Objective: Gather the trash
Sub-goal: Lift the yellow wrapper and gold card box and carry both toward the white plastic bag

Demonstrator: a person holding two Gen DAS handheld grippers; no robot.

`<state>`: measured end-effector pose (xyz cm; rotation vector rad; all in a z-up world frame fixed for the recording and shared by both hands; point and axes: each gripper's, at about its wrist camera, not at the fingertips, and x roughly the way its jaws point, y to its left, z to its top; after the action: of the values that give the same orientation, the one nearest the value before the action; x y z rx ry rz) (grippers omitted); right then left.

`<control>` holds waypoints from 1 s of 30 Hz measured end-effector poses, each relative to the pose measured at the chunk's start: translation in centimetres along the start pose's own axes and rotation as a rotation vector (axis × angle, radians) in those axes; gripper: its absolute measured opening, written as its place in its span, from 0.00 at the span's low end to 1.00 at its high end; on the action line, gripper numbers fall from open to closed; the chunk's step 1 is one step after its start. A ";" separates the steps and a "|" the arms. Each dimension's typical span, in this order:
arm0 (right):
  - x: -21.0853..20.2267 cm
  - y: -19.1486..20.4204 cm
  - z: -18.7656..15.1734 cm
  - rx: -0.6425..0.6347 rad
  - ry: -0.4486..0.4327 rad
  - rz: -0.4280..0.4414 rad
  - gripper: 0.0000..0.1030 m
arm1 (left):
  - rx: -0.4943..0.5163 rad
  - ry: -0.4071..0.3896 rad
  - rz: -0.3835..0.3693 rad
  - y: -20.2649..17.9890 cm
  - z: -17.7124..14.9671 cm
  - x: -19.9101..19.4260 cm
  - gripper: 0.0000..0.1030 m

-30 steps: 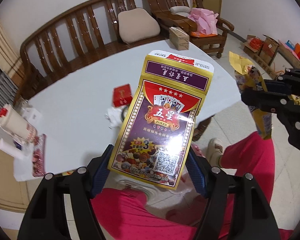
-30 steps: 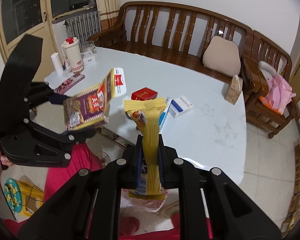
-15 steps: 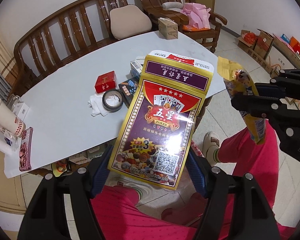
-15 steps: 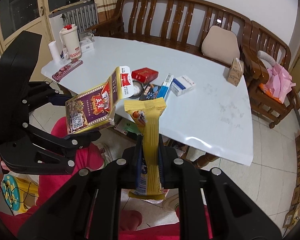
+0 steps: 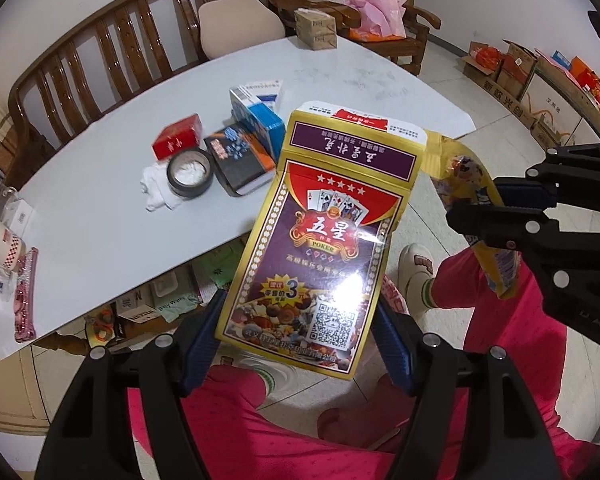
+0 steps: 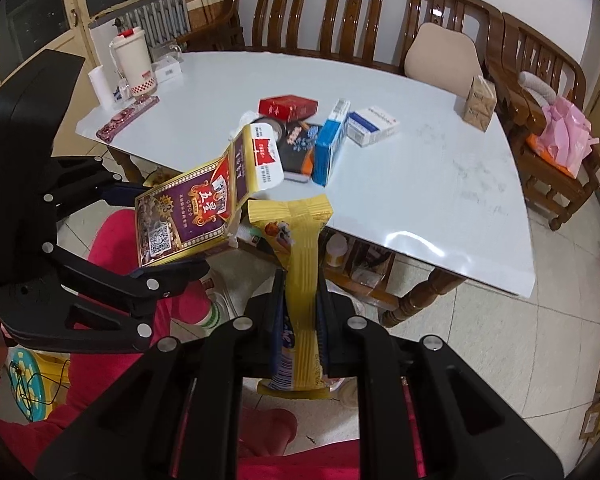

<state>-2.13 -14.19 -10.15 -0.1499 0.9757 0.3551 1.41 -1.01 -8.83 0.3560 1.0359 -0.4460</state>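
My left gripper (image 5: 300,344) is shut on a purple and gold playing-card box (image 5: 324,248), its blue pads pressing both long sides; the box (image 6: 196,212) and that gripper (image 6: 156,232) also show at the left of the right wrist view. My right gripper (image 6: 298,312) is shut on a flat yellow snack wrapper (image 6: 300,264), which stands up between its jaws. The wrapper (image 5: 472,200) and right gripper (image 5: 504,216) appear at the right of the left wrist view. Both are held off the near edge of the white table (image 5: 100,208), above the person's pink trousers (image 5: 236,432).
On the table lie a red box (image 5: 177,142), a tape roll (image 5: 190,172) on a crumpled tissue (image 5: 152,192), a dark packet (image 5: 240,156), a blue carton (image 5: 260,120), a white box (image 6: 372,126) and a brown box (image 6: 479,102). A cup (image 6: 134,62) stands far left. Wooden benches surround the table.
Both grippers have sunk and drawn back from the table with their loads still gripped, so more of the table top and its clutter now shows beyond the card box.
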 end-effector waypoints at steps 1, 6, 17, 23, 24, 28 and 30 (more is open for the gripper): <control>0.3 -0.2 -0.1 0.006 0.005 0.006 0.14 | -0.002 0.000 -0.001 0.0 0.0 0.2 0.66; 1.2 -1.0 -0.2 0.031 0.012 0.014 0.14 | -0.022 0.006 -0.024 0.3 0.0 0.9 0.65; 3.1 -2.2 -1.0 0.058 0.048 0.022 0.14 | -0.052 0.045 -0.061 0.9 -0.7 3.0 0.65; 4.2 -2.3 -1.4 0.063 0.065 0.028 0.14 | -0.064 0.067 -0.092 0.9 -1.3 4.2 0.65; 4.4 -2.4 -1.5 0.064 0.068 0.026 0.14 | -0.068 0.073 -0.096 0.9 -1.5 4.6 0.66; 5.9 -2.7 -2.2 0.079 0.093 0.032 0.14 | -0.088 0.107 -0.112 0.9 -2.3 6.4 0.66; 6.9 -2.8 -2.6 0.090 0.111 0.033 0.14 | -0.095 0.130 -0.119 0.9 -2.8 7.6 0.65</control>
<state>0.37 -15.99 -17.44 -0.0725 1.1030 0.3357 3.08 -0.27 -16.77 0.2415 1.2052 -0.4831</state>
